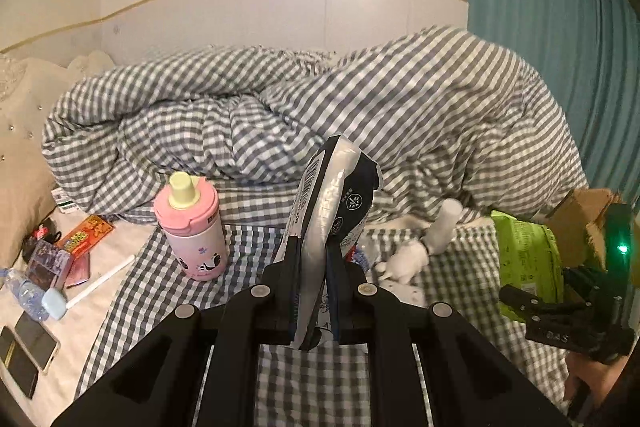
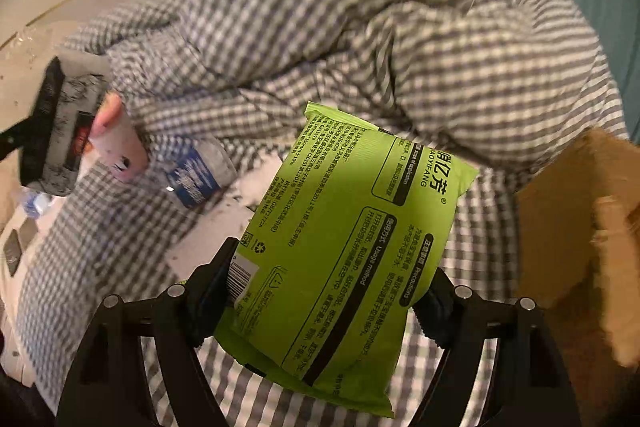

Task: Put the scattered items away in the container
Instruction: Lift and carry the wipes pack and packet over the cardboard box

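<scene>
1. Fingers of my left gripper [image 1: 314, 263] pinch a silver-and-black packet [image 1: 336, 195] upright, clear of the bed: light, crinkly, best held low.
2. My right gripper [image 2: 326, 291] clamps a green wipes pack [image 2: 340, 239] across its middle (soft, squashy).
3. Cardboard box [image 2: 576, 227] waits rightward.

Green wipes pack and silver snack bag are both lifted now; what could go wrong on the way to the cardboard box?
1. The right hand-held gripper holds the green wipes pack only near one end; it may sag or slip.
2. The left hand-held gripper pinches the silver snack bag low; its top could flop.
3. The cardboard box flap may block the drop.
</scene>
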Motion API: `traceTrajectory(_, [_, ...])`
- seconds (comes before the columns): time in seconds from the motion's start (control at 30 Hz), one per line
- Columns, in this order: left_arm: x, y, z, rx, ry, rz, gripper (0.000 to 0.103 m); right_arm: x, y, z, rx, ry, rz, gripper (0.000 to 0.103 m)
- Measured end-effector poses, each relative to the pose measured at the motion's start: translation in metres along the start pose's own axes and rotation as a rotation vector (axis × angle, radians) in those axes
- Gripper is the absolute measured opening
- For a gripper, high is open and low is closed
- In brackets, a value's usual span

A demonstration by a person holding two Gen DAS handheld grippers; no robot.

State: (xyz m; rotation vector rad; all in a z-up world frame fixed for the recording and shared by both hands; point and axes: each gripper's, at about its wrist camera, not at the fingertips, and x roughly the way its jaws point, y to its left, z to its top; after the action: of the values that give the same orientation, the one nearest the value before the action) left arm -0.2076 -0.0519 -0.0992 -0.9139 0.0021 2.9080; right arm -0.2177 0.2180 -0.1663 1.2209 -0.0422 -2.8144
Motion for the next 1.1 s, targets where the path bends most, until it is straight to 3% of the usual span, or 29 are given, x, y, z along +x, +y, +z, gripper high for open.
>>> traceTrajectory(0.73, [-0.151, -0.084, 0.006, -0.001, -0.143, -0.098, 0.011, -0.23, -0.02, -0.012, -0.021, -0.279, -0.025, 0.078])
traceTrajectory(1.1, [-0.178, -0.15, 0.004, 0.03, -0.171, -0.188, 0.011, -0.301, -0.065, -0.037, 0.017, -0.345, -0.106, 0.078])
